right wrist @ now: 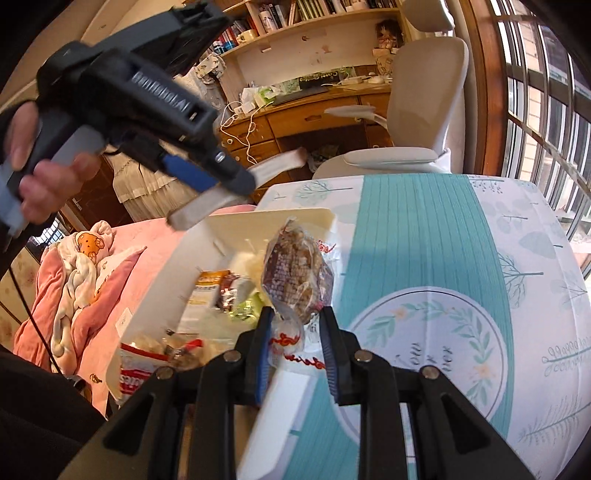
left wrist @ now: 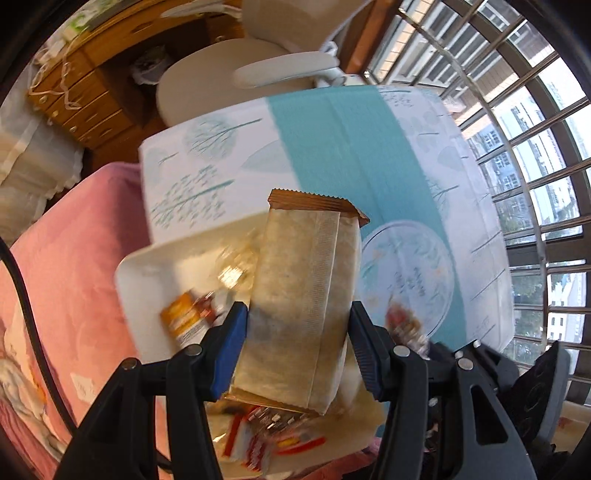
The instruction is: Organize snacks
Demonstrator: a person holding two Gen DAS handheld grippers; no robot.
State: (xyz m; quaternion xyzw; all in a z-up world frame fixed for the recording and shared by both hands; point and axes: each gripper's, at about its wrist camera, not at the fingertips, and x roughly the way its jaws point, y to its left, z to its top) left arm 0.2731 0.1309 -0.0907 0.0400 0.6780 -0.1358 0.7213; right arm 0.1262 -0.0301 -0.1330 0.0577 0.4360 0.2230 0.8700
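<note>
**Snack packets held over a white tray, seen from both wrist cameras**

Snack packets are shown in both grippers. Left wrist view, nearest: the left gripper [left wrist: 297, 339] pinches a tall tan packet [left wrist: 303, 295] between its blue-faced fingers [left wrist: 231, 350]; the packet stands nearly upright with its brown serrated top edge pointing away from the camera. Below it lie red-and-white wrapped snacks [left wrist: 258, 439]. Just behind and to the left sits the white tray [left wrist: 147, 266], holding an orange-labelled packet [left wrist: 183, 319] and a blurred clear wrapper whose contents cannot be told. The tray rests at the near left edge of a table covered by a tablecloth [left wrist: 332, 147] with a teal band and tree prints. A pink bedspread [left wrist: 74, 277] lies left of the table; a beige chair [left wrist: 221, 74] and a wooden desk [left wrist: 85, 99] stand beyond.

Right wrist view, nearest: the right gripper [right wrist: 295, 328] pinches the lower end of a clear bag of brown snacks [right wrist: 295, 269], which hangs tilted above the tray [right wrist: 236, 229]. Inside the tray lie mixed packets, among them a red-and-white bag [right wrist: 147, 362] and a green wrapper [right wrist: 247, 306]. Higher at left, a bare hand [right wrist: 40, 173] holds the other gripper's black body above the tray, a pale packet end projecting below it. Farther off stand the chair [right wrist: 417, 110], the cluttered desk [right wrist: 314, 118] and bookshelves [right wrist: 314, 14].
</note>
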